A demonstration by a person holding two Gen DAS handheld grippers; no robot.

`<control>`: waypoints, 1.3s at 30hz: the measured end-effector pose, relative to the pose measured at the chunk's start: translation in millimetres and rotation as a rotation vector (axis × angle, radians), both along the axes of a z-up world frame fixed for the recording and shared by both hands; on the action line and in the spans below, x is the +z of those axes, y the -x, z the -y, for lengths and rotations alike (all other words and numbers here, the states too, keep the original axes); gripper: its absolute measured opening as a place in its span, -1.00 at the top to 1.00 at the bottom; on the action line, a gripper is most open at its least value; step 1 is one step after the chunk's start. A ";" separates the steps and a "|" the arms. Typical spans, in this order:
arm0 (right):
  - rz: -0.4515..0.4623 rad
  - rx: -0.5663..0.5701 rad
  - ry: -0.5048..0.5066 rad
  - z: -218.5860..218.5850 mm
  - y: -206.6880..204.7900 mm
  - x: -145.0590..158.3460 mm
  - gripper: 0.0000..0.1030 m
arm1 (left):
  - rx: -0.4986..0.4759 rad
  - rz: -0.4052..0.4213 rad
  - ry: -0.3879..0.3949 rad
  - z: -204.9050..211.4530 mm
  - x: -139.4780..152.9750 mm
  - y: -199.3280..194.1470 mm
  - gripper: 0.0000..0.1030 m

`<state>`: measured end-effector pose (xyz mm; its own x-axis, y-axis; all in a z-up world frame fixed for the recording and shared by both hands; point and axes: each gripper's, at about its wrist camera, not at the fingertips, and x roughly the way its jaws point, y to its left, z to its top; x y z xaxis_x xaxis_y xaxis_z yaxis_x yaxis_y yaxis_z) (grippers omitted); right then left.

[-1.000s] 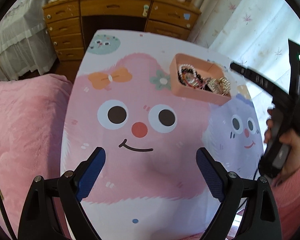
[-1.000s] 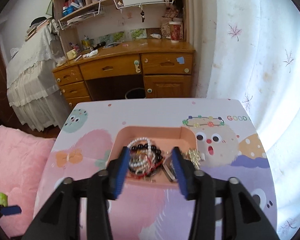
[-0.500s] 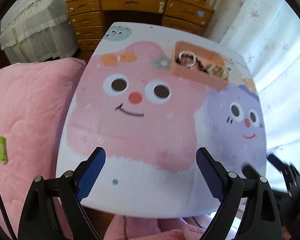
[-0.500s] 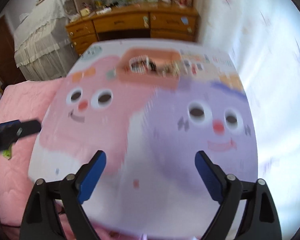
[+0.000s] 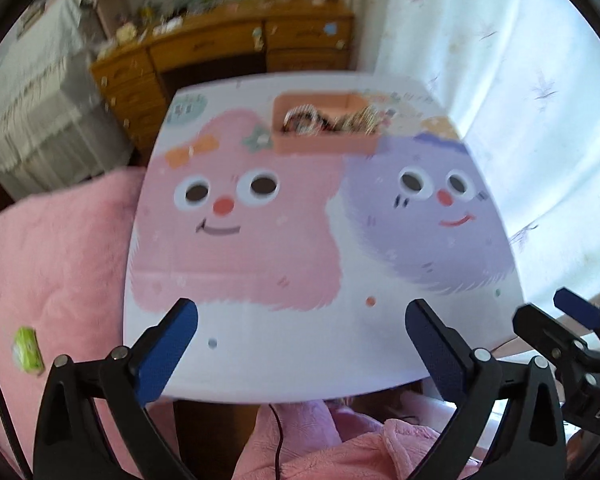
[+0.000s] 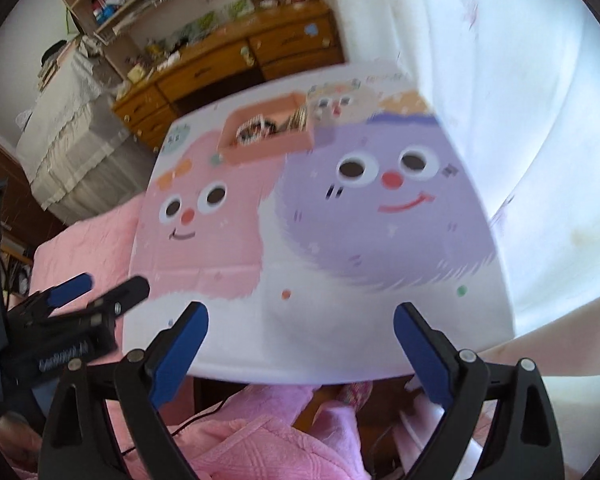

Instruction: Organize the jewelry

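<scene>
A peach tray (image 5: pixel 323 145) stands at the far side of the cartoon-print table (image 5: pixel 300 360) and holds a heap of bracelets and chains (image 5: pixel 332 120). It also shows in the right wrist view (image 6: pixel 268 146), with the jewelry (image 6: pixel 272 126) inside. My left gripper (image 5: pixel 300 346) is open and empty, held back over the table's near edge. My right gripper (image 6: pixel 300 346) is open and empty too, at the near edge to the right. Each gripper shows in the other's view, the right one (image 5: pixel 560 328) and the left one (image 6: pixel 96 292).
A pink quilt (image 5: pixel 52 264) lies left of the table with a small green packet (image 5: pixel 28 350) on it. A wooden desk (image 5: pixel 228 48) with clutter stands behind the table. A white curtain (image 5: pixel 520 80) hangs at the right. A black cable (image 5: pixel 278 440) hangs below the table's near edge.
Both grippers have pulled back from the tray to the near edge of the table. The right gripper's jaws, narrow over the tray a second ago, now stand wide.
</scene>
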<state>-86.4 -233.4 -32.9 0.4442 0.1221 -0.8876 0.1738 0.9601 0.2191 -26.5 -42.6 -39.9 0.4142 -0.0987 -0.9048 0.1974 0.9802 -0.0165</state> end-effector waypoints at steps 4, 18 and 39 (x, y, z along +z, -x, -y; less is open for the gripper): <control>0.072 -0.040 0.070 -4.0 11.4 15.3 -0.84 | -0.003 0.062 -0.024 5.9 13.4 8.7 -0.99; 0.149 0.040 0.114 -20.4 15.0 25.0 -0.98 | 0.056 0.085 -0.023 -3.9 15.7 18.9 -0.99; 0.109 0.074 0.100 -20.3 10.5 14.8 -0.98 | 0.066 0.094 -0.050 3.5 17.1 23.5 -0.99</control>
